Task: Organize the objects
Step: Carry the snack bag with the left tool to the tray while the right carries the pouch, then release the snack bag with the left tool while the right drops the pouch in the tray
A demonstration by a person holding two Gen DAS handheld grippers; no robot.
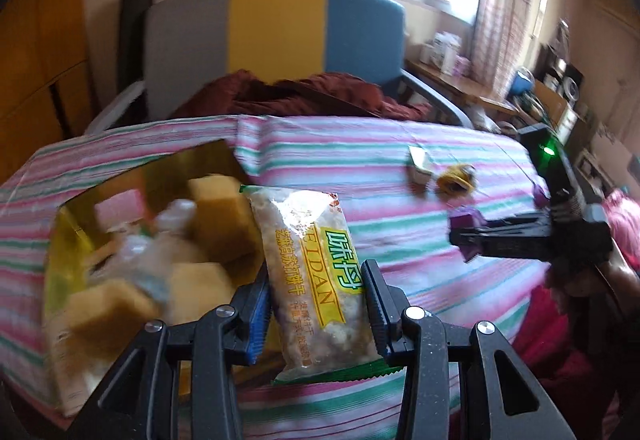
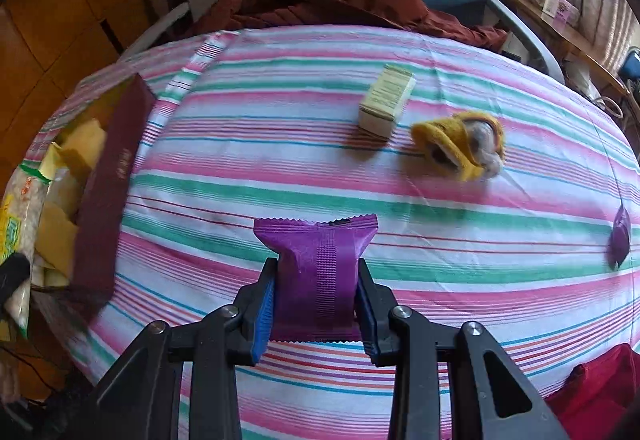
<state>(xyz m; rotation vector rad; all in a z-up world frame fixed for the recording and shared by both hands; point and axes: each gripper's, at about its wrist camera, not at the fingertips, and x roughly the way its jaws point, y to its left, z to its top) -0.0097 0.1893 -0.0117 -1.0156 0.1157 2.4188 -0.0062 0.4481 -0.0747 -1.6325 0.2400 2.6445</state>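
Purple and crinkly, the small snack packet (image 2: 320,276) sits pinched in the right gripper (image 2: 316,304), with the blue pads pressing on its two long sides, and it hangs just above the striped cloth (image 2: 280,179) on the tabletop. It looks very light and thin, with zigzag ends and a ribbed seam down the middle, so I think a soft squeeze across the middle is enough; the shiny wrap may be a bit slippery. The left gripper (image 1: 316,304) is pinching a clear biscuit bag (image 1: 316,280) with a yellow and green label, held near its lower end, and the bag hangs at the edge of the open box (image 1: 72,236). This bag looks bumpy and crackly, and what is inside may be crumbly, so a hard squeeze could break the pieces. Holding it by one end may let the top flop over. The box has shiny gold walls inside and dark red sides outside, and in it are soft-looking yellow sponge blocks (image 1: 224,215), a pink block and something clear and crumpled. Out on the cloth lie a little card carton (image 2: 386,101) with stiff flat sides, a fuzzy yellow cloth thing (image 2: 460,149) just beside it that looks squashy and easy to grab, and another purple packet (image 2: 620,240) well apart near the edge
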